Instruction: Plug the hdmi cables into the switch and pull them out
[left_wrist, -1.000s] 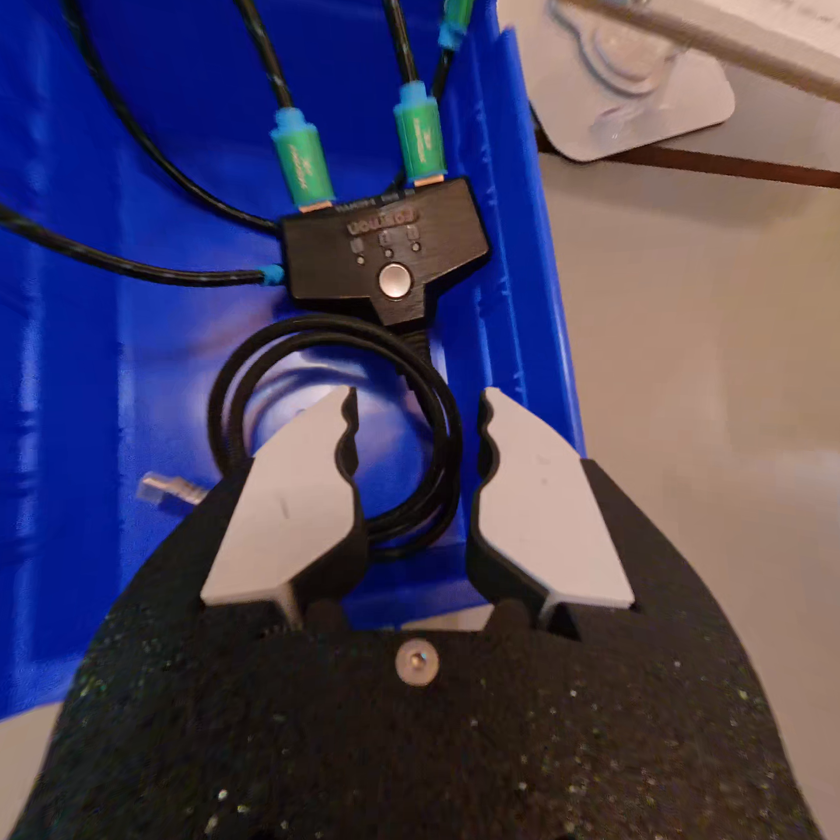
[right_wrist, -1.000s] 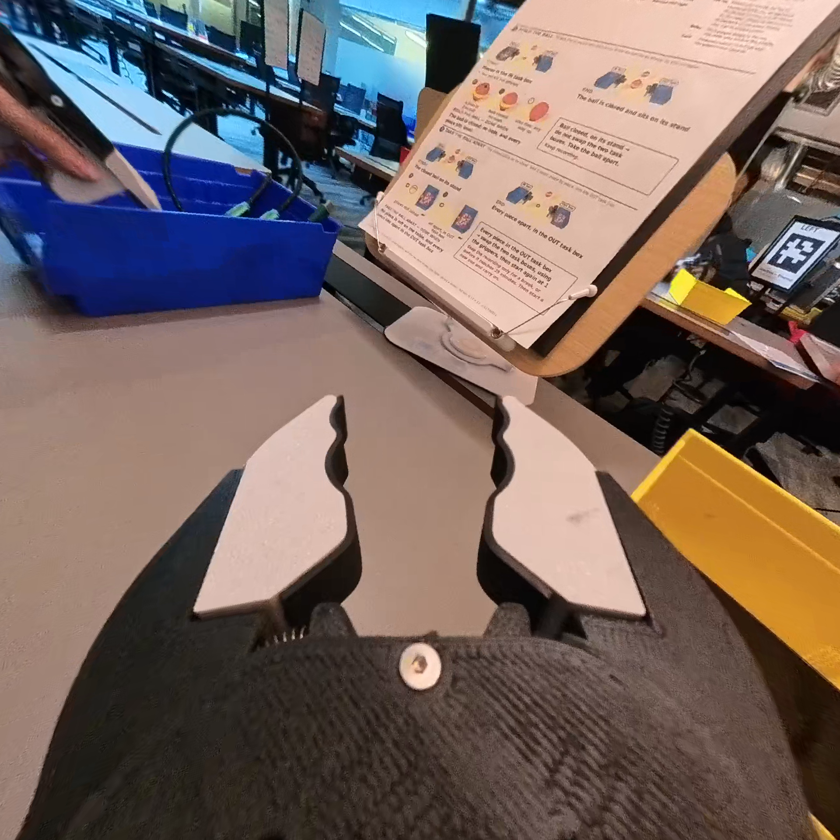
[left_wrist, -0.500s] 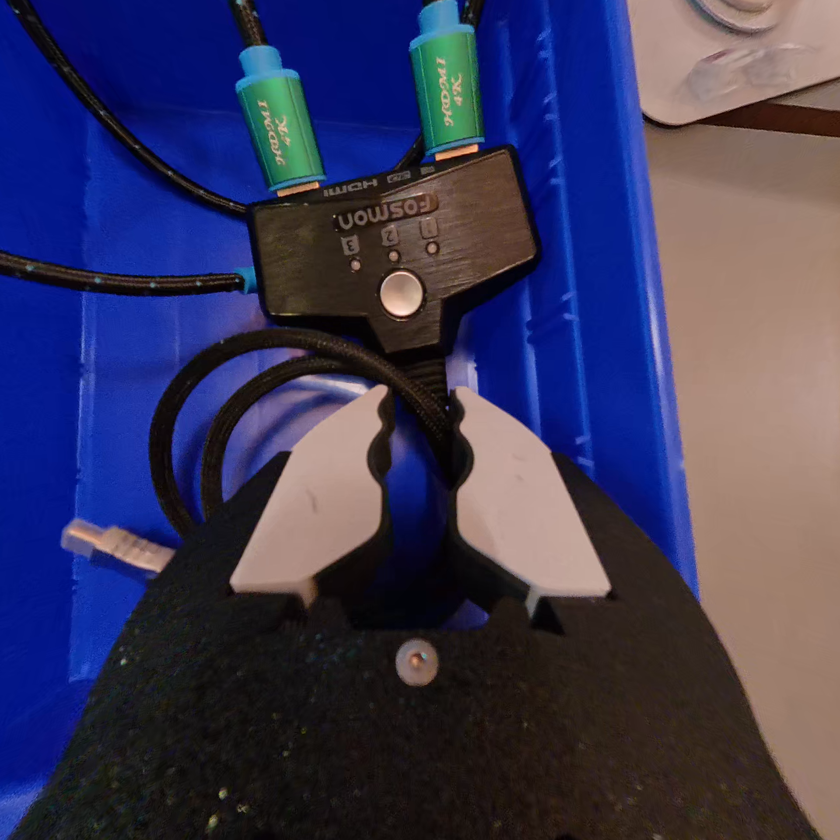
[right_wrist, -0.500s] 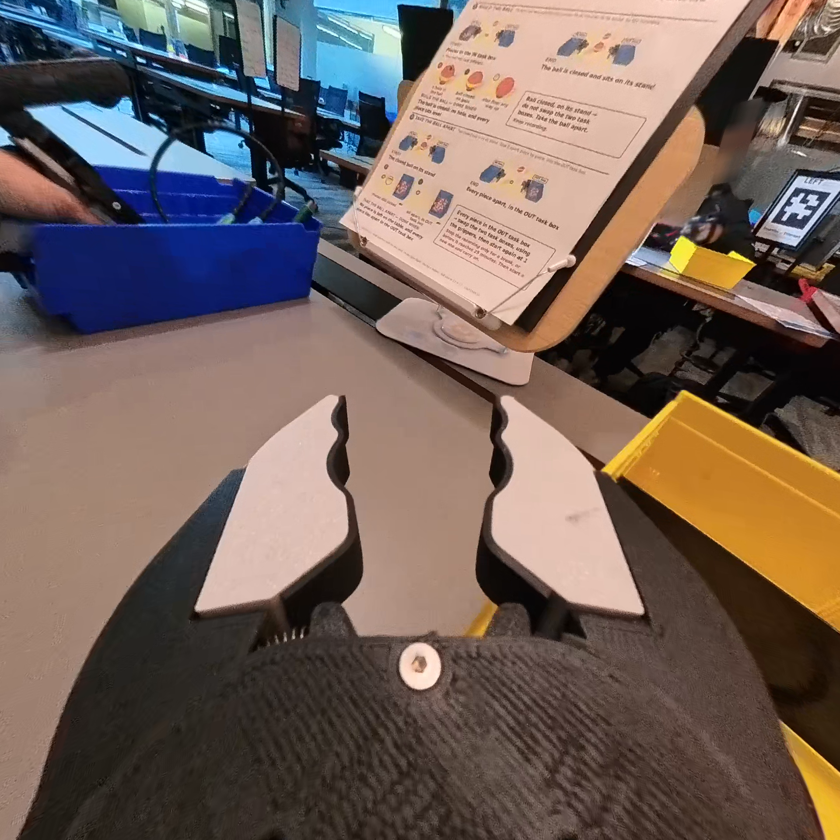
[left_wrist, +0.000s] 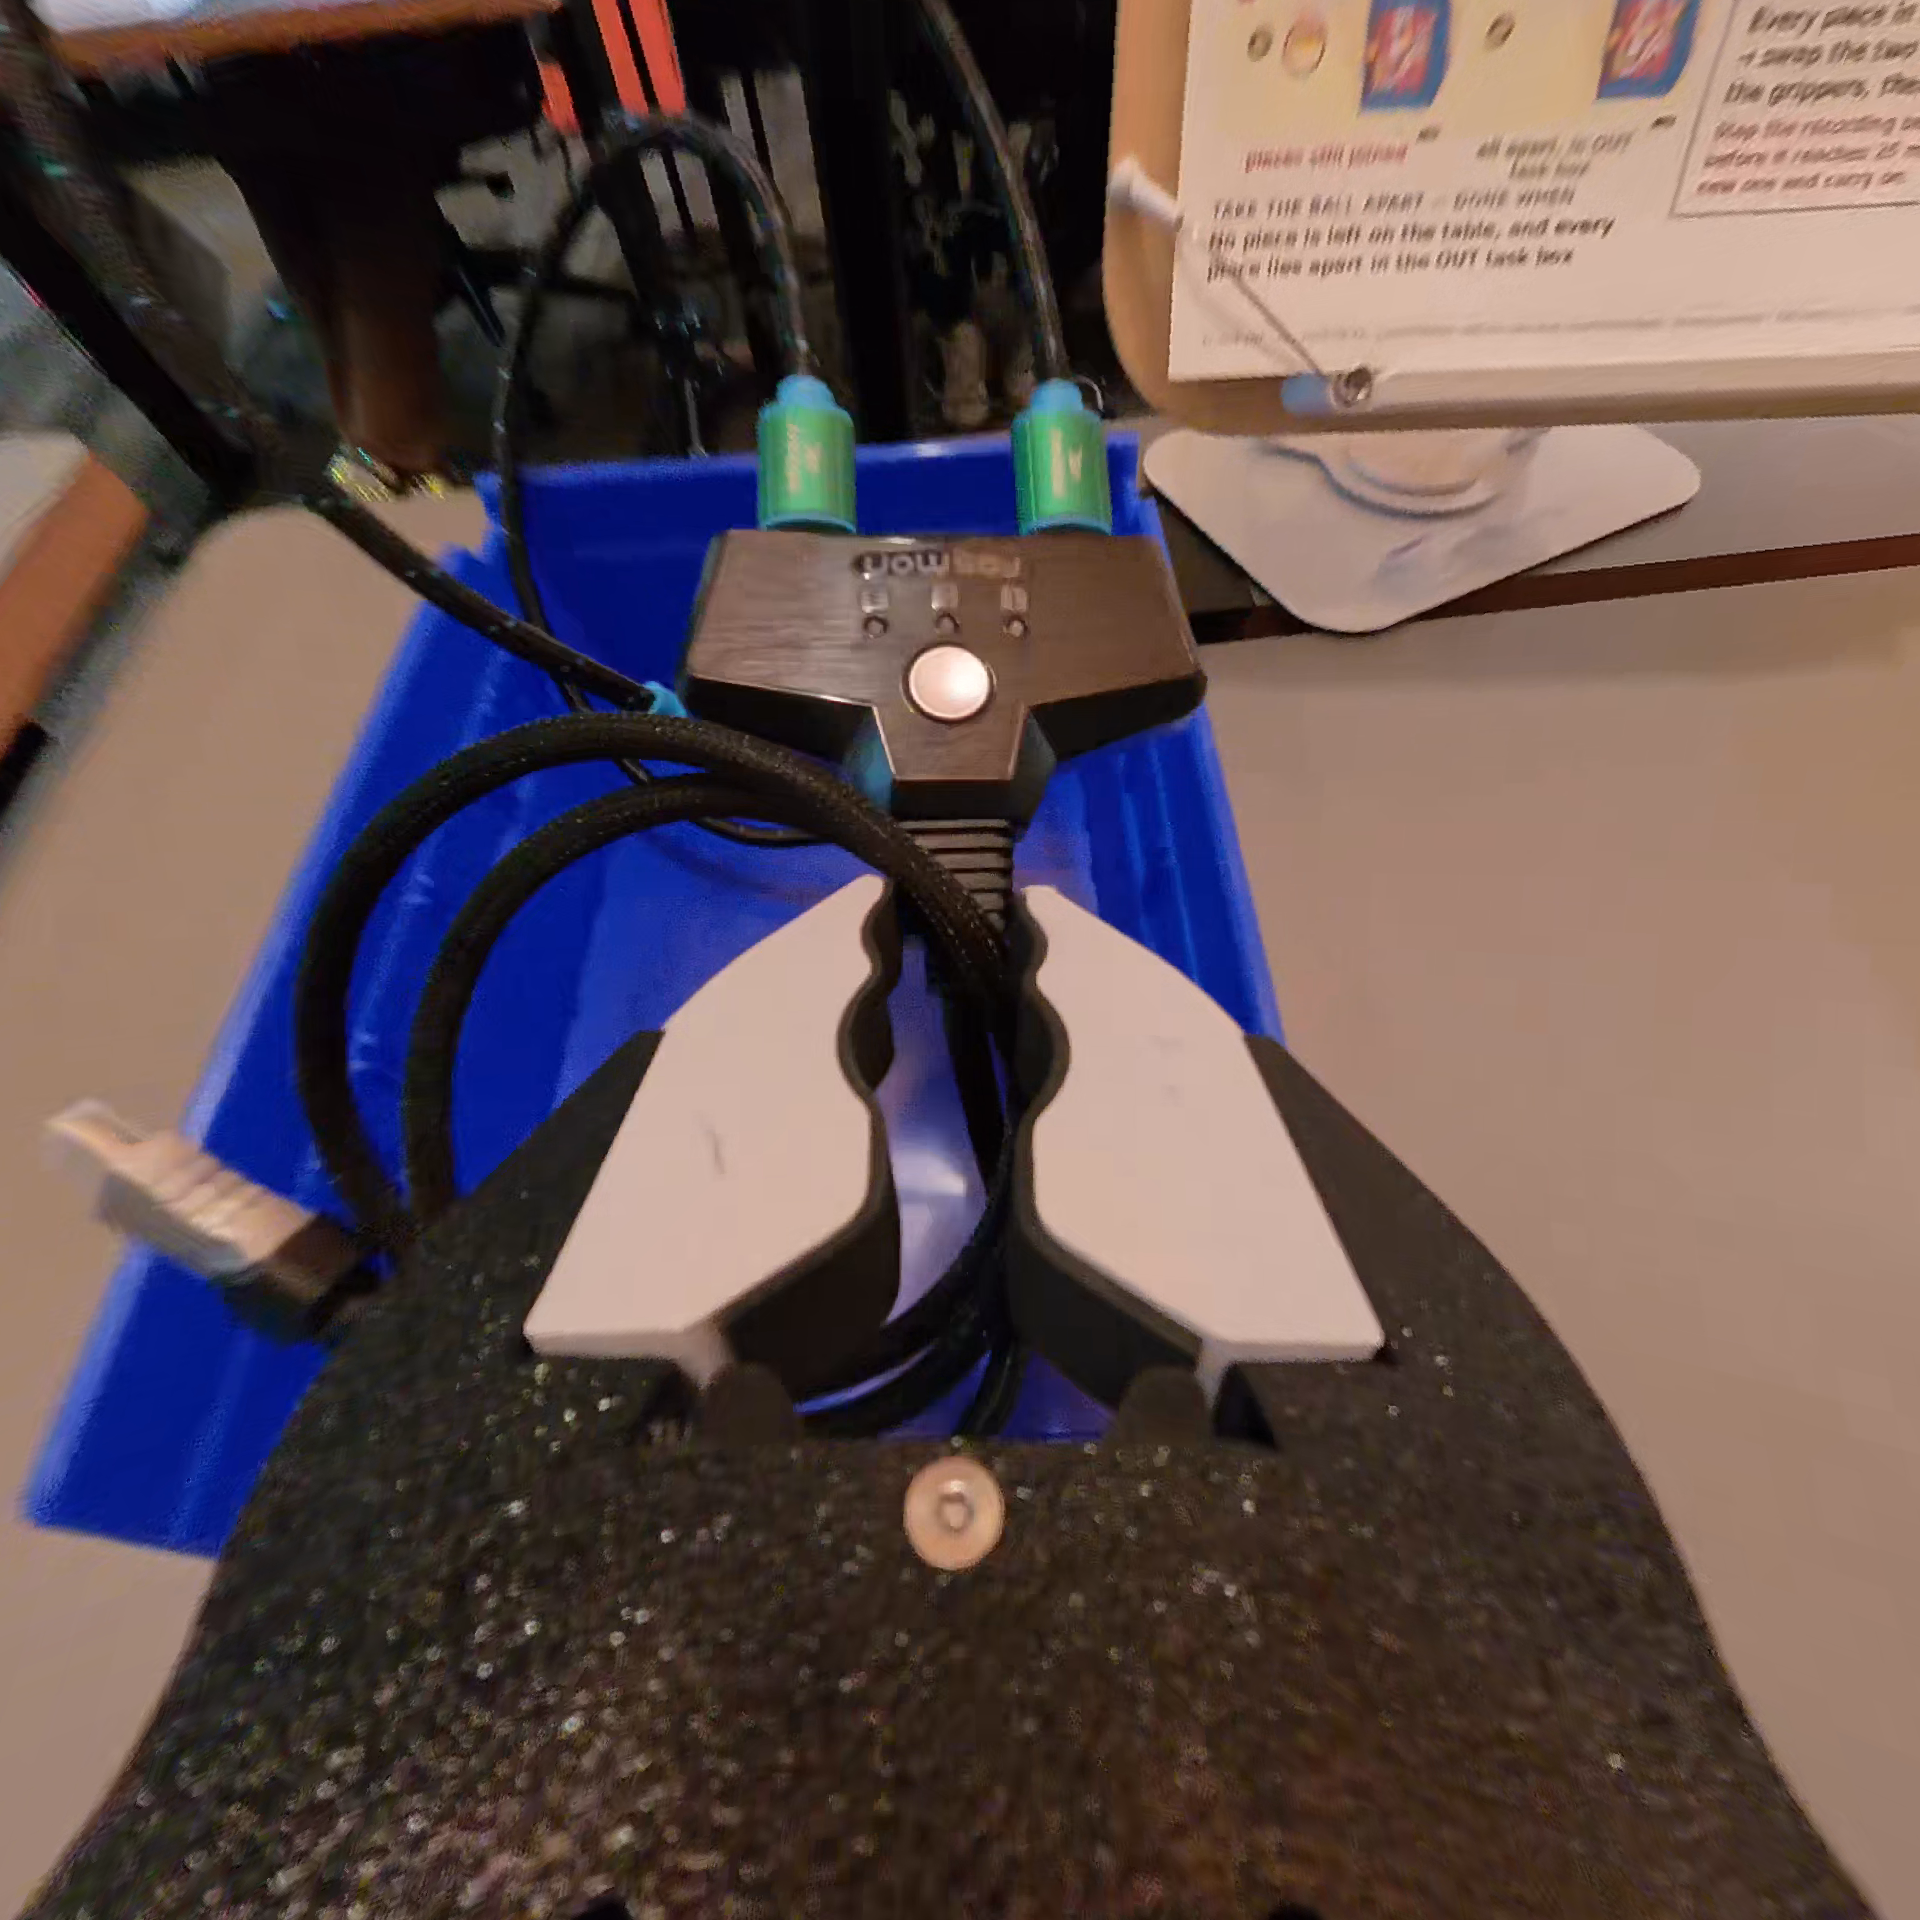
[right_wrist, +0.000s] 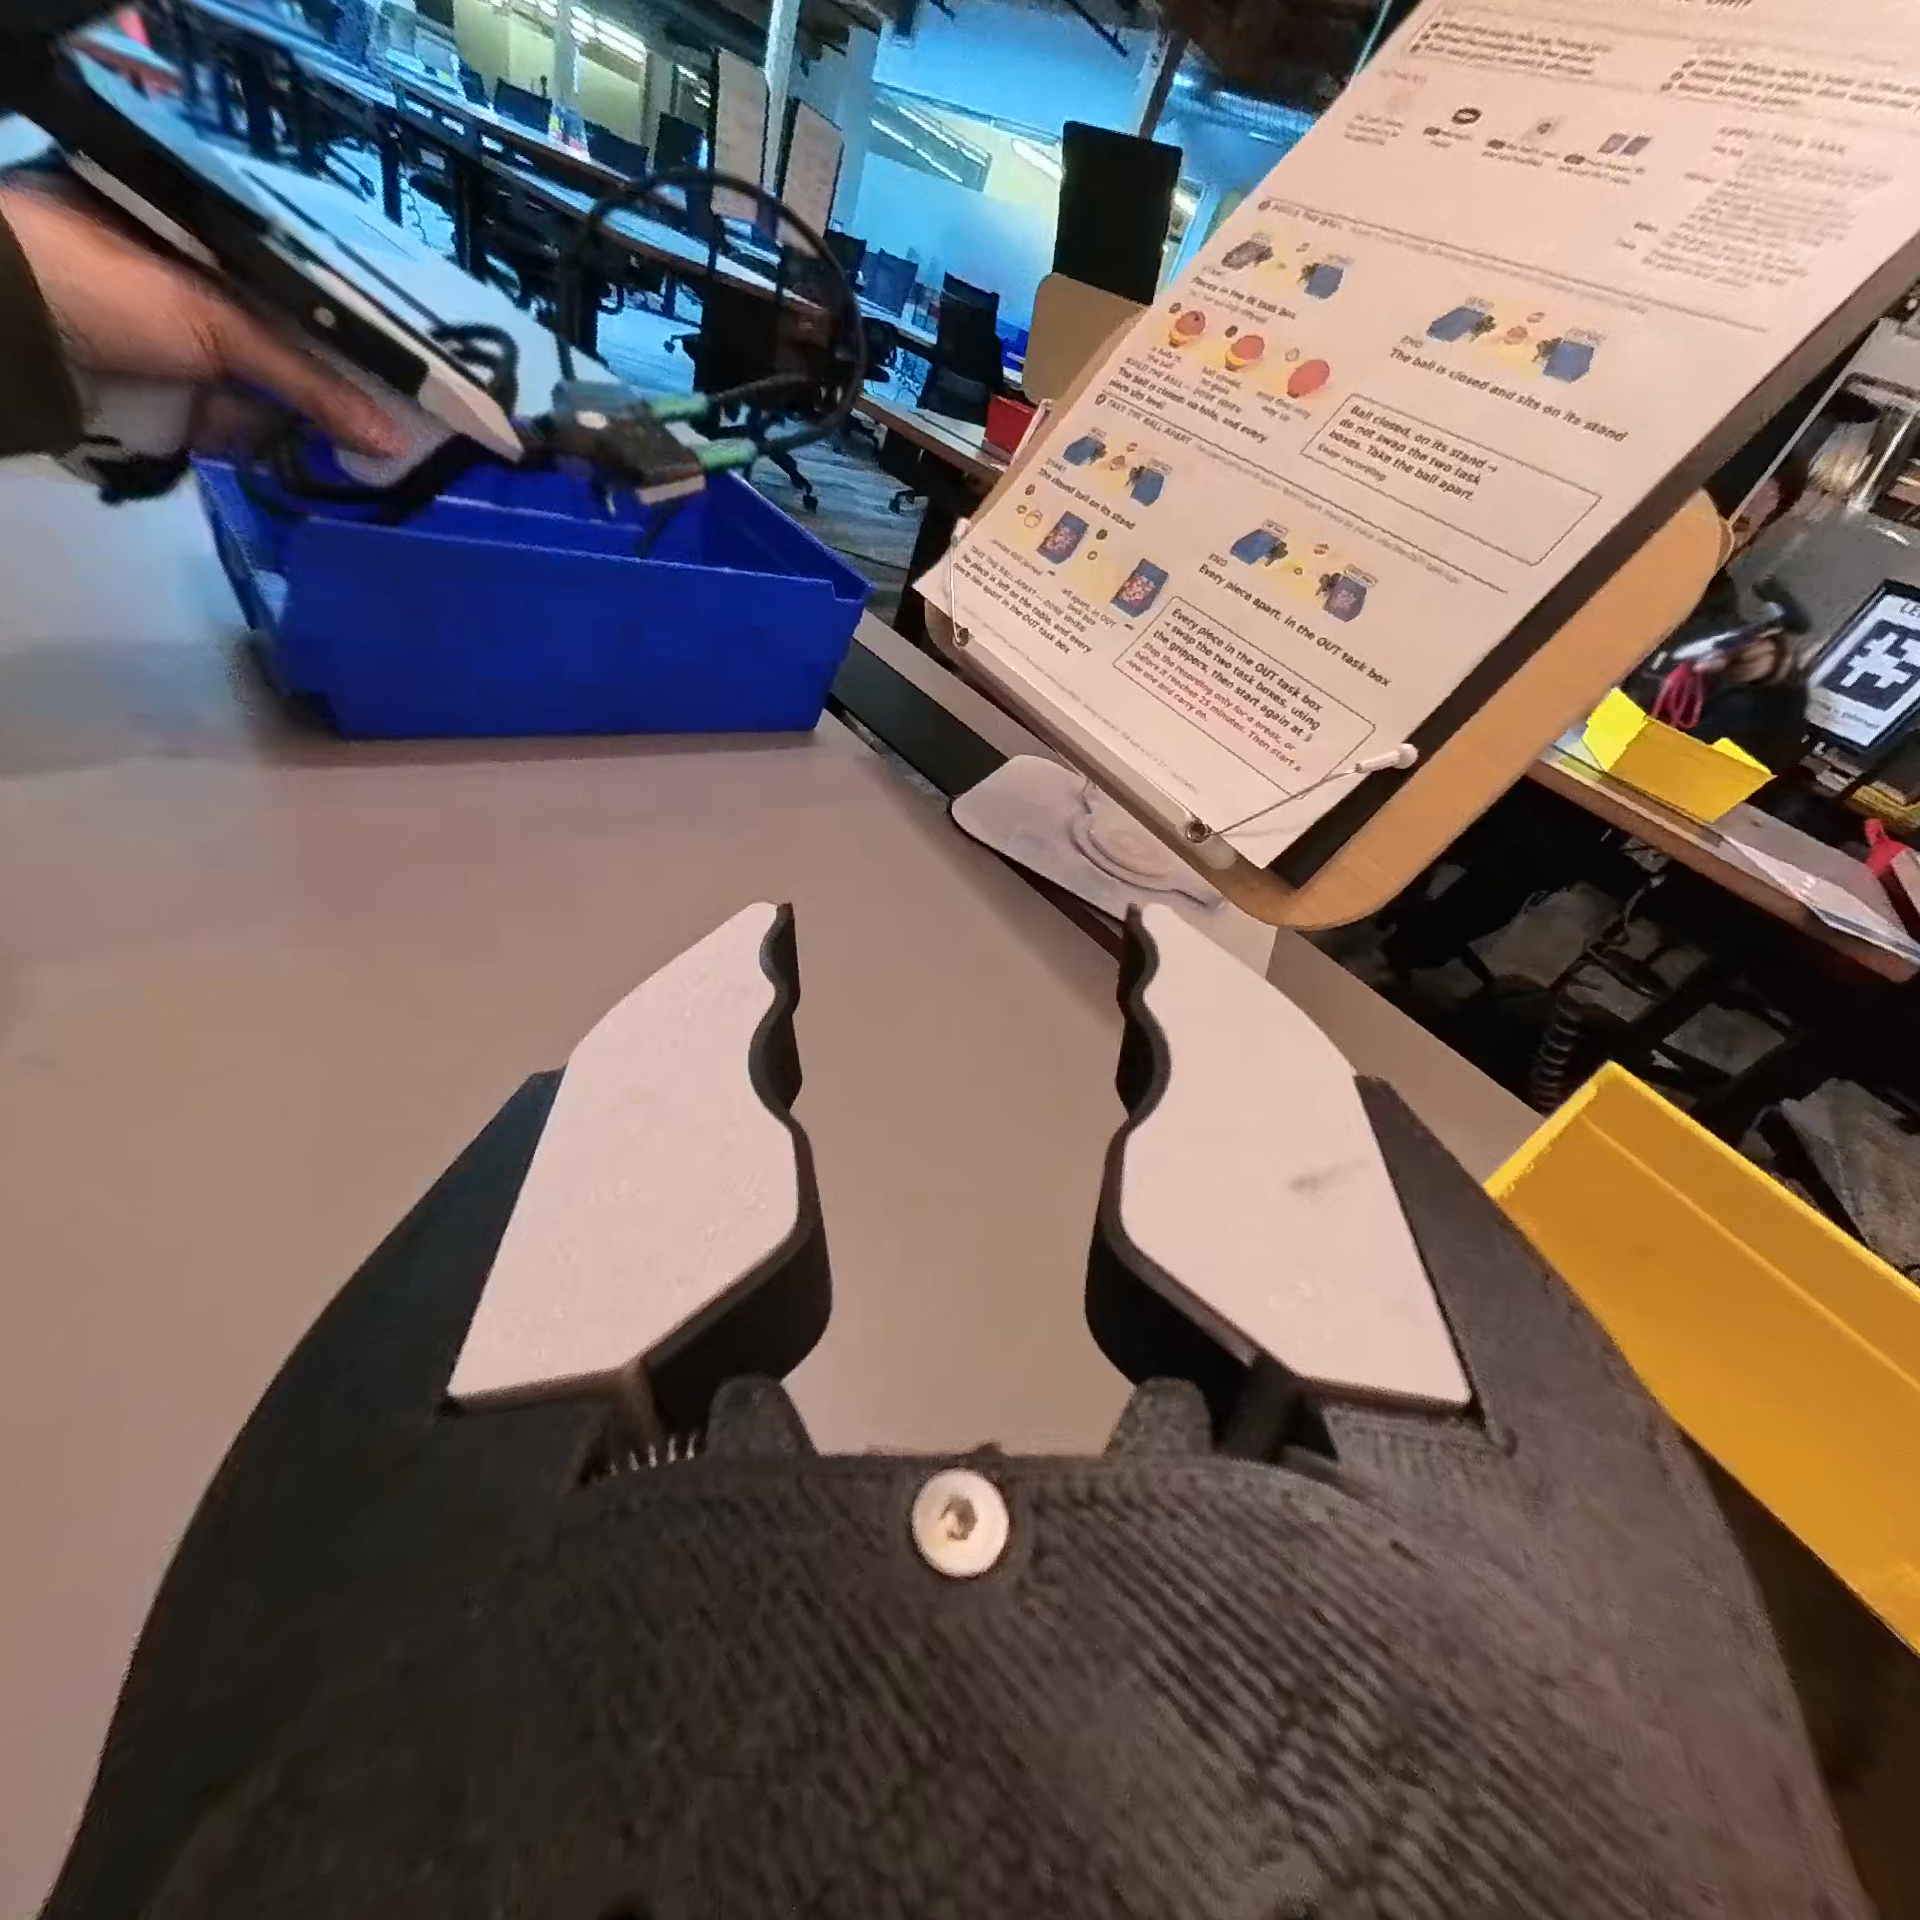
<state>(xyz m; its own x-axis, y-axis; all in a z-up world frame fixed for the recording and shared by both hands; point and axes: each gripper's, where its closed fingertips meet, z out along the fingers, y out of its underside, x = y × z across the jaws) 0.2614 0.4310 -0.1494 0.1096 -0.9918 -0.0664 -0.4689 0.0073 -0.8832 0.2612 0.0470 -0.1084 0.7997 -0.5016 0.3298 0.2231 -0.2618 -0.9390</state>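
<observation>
Left wrist view shows the blue bin (left_wrist: 1195, 883) below the black switch (left_wrist: 940, 634), hoisted by the left gripper (left_wrist: 951, 935) clamped on its braided pigtail cable (left_wrist: 665, 748); that thin hold could slip or let the switch swing, dragging the two green plugs (left_wrist: 805, 457) loose, while the right gripper (right_wrist: 961, 961) waits apart over the table (right_wrist: 312, 935).

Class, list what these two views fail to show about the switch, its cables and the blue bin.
- Left wrist view: the switch's ports are hidden behind its body and the green plugs.
- Left wrist view: the left gripper covers the blue bin's near end.
- Right wrist view: the switch is small and blurred.
</observation>
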